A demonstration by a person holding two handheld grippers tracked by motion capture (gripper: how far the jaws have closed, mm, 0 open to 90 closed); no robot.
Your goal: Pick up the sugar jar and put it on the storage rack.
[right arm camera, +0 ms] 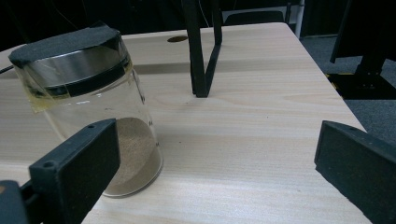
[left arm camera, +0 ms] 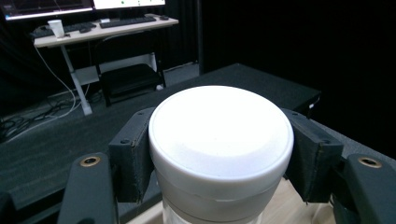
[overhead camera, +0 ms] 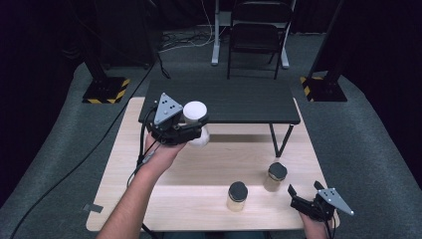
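Note:
My left gripper (overhead camera: 193,128) is shut on a jar with a white lid (overhead camera: 195,110), held in the air over the back left of the wooden table (overhead camera: 189,194), by the front edge of a black raised shelf (overhead camera: 239,102). In the left gripper view the black pads (left arm camera: 133,154) press on both sides of the white lid (left arm camera: 219,126). My right gripper (overhead camera: 303,194) rests low at the table's front right corner, open and holding nothing. In the right gripper view its jaws (right arm camera: 217,163) stand wide apart, with a black-lidded glass jar (right arm camera: 88,107) just beyond the left jaw.
Two black-lidded jars (overhead camera: 238,195) (overhead camera: 275,177) with pale powder stand on the wooden table's front right part. A black shelf leg (right arm camera: 201,51) stands ahead of the right gripper. A chair (overhead camera: 256,35) and floor stands lie beyond the table.

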